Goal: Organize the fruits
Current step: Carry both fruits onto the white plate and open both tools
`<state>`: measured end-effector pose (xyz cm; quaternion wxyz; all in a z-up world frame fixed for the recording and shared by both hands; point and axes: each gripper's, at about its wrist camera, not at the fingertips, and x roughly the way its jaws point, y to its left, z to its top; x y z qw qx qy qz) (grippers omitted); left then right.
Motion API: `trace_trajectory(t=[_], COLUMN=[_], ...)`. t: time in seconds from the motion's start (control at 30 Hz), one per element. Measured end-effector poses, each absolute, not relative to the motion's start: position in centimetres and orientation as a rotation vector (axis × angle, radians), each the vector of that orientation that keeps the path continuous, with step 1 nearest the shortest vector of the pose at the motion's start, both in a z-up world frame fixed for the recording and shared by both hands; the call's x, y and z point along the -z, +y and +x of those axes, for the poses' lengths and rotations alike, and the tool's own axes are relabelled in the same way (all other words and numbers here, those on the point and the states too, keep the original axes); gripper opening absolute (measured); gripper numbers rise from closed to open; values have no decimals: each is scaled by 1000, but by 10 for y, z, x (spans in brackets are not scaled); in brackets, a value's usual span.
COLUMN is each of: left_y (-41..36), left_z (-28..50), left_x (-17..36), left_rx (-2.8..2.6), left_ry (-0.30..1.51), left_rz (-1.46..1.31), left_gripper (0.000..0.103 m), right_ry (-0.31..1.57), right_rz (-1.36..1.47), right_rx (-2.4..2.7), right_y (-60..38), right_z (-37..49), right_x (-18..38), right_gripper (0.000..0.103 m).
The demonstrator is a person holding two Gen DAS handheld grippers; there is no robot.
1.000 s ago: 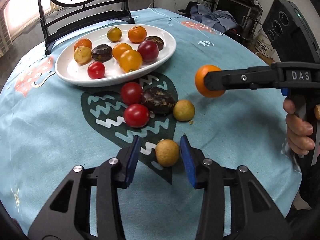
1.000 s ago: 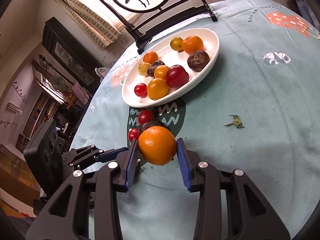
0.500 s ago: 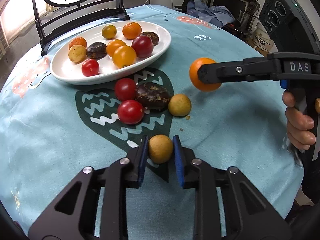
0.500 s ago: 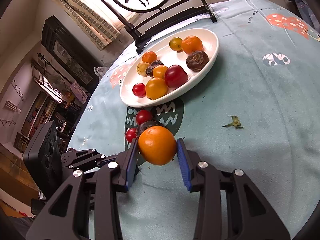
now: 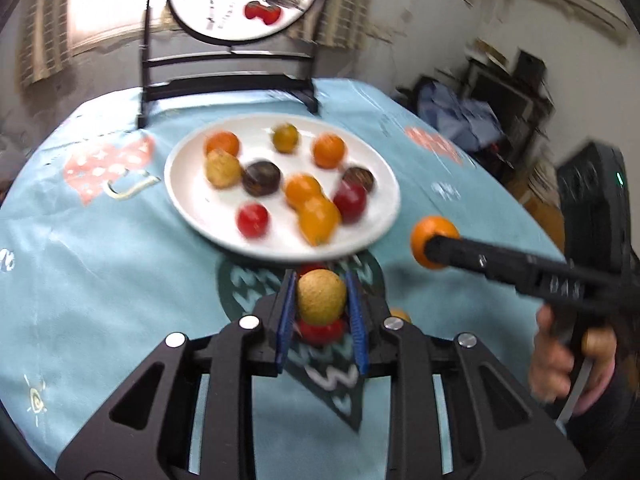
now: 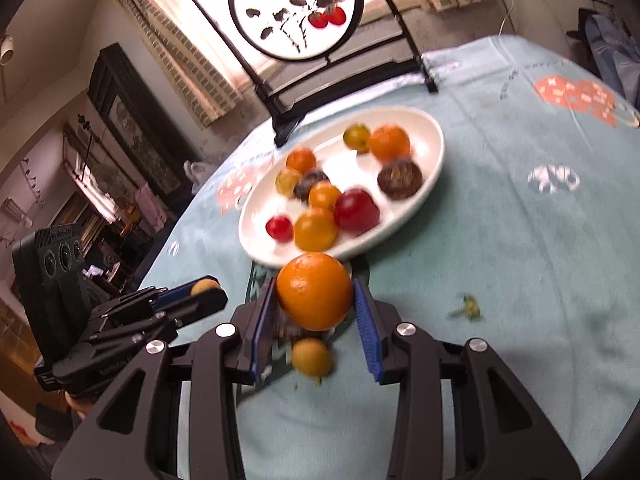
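1. Left hand-held gripper (image 5: 321,312) clenched on a tan, rough-skinned round fruit (image 5: 321,297), squeezed between the blue pads (image 5: 285,320). Lifted clear of the tabletop (image 5: 100,280), just short of the near rim of the white plate (image 5: 188,200).
2. Right hand-held gripper (image 6: 315,320) grasping an orange (image 6: 315,291), also up in the air, right at the plate's near edge. In the left wrist view, sitting just off the plate's right-hand rim (image 5: 434,242).
3. Plate loaded already: small oranges, two red tomatoes, a couple of dark wrinkly fruits, a pale yellow lumpy one, a greenish-yellow one at the back. Pretty motion-blurred, so not naming them more exactly.
4. Still loose on the blue cloth on the near side of the plate: a red tomato (image 5: 320,330) peeking out under the held tan fruit, a small yellow fruit (image 6: 312,357) under the right gripper's fingers, plus something dark (image 6: 286,326) next to it, mostly hidden.
5. Little green stem scrap (image 6: 466,308) lying on the cloth, off to the right of the plate's near edge in the right wrist view.
6. Black stand with a round painted panel (image 6: 298,8) at the far side of the plate, by the window.
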<state>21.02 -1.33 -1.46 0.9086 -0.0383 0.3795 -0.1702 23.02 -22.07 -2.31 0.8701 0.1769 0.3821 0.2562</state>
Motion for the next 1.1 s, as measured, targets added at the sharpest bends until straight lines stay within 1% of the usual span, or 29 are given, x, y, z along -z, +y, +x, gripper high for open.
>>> trace_trajectory(t=[0.1,0.2,0.37,0.53,0.57,0.6,0.63,0.73,0.77,0.8,0.83,0.87,0.9,1.1], left_y=[-9,-1,8,15,17,18,20,20,20,20,20,20,20,25], left_z=[238,268,299,314,315,314,312,297,291,284,274,267,260,232], left_x=[3,2,12,21,22,21,19,9,6,3,0,-1,-2,9], left_rx=[234,171,109,76,65,53,38,33,43,43,36,30,28,27], left_ry=[742,749,768,798,800,797,777,741,739,730,717,709,705,726], left_rz=[-85,-115,-94,-96,-99,-103,-109,-96,-94,-96,-94,-90,-88,-82], left_gripper=[25,25,25,25,33,62,72,82,88,92,93,95,97,98], right_ry=[719,679,698,707,711,713,710,694,687,683,682,678,677,721], right_rz=[323,303,311,282,287,299,308,321,327,331,332,338,340,307], right_rx=[-472,-430,-395,-382,-381,-382,-388,-400,-407,-415,-419,-427,-437,-489], right_y=[-209,-202,-195,-186,-186,-188,-189,-196,-198,-201,-203,-205,-207,-212], right_z=[250,273,312,326,326,325,322,312,307,301,296,289,284,252], right_x=[13,11,21,25,26,25,24,14,11,9,8,7,8,11], right_gripper=[39,39,39,40,48,53,54,54,54,54,57,64,65,65])
